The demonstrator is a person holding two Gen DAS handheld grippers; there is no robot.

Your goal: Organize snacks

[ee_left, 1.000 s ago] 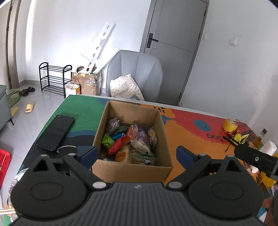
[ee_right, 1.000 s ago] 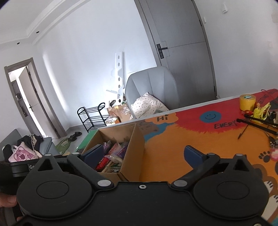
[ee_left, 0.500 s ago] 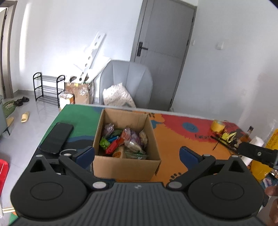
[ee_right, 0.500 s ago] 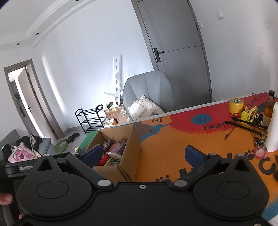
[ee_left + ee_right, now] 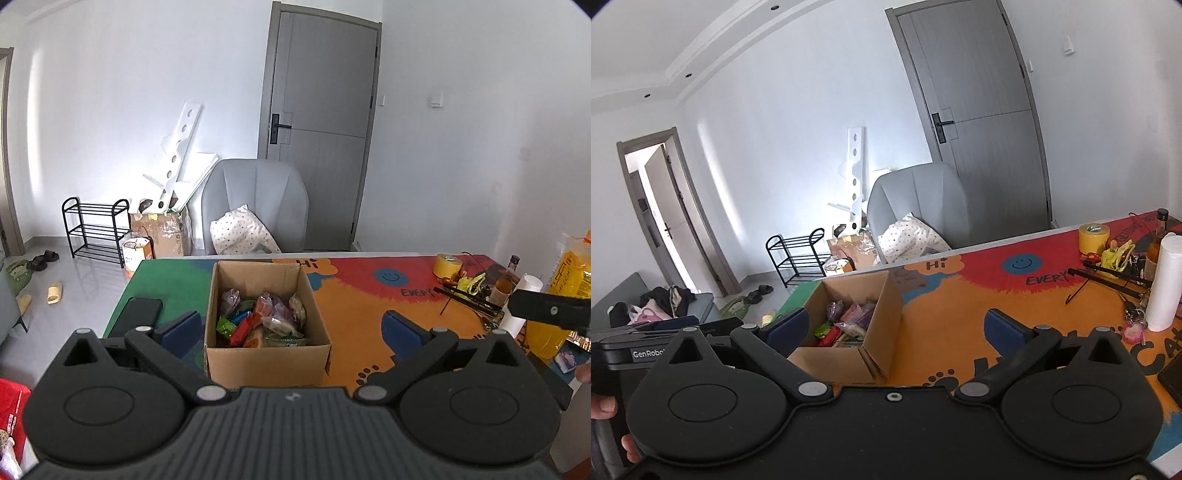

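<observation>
1. The left gripper (image 5: 291, 328) hovers over the near edge of the table (image 5: 354, 314), aimed slightly downward; its blue pads (image 5: 397, 332) stand spread wide, one on each side of the cardboard box (image 5: 266, 356) as the left wrist view frames it, and grip nothing.
2. The right gripper (image 5: 897, 328) is likewise held low and angled down, jaws wide apart and empty, with bare orange tabletop between them and the box's right wall.
3. A fingertip (image 5: 604, 406) shows at the left edge of the right wrist view, beside a black gripper body lettered "GenRobo" (the rest is cut off).
4. The cardboard box stands open on the table, just past the left gripper's pads; the snacks (image 5: 264, 319) lie heaped inside it, wrappers in green, red, blue and purple (any print on them is too small to read).
5. A black phone (image 5: 136, 317) lies flat on the green part of the table, left of the box.
6. The table covering reads "Hi" beyond the box and "EVERY" below a blue smiley face.
7. Toward the right end stand a yellow tape roll (image 5: 1093, 238), a white paper roll (image 5: 1163, 284) and a brown bottle (image 5: 1158, 240), near one another.
8. Behind the table sits a grey chair (image 5: 255, 199) holding a dotted cushion (image 5: 240, 232), before a grey door (image 5: 325, 125).
</observation>
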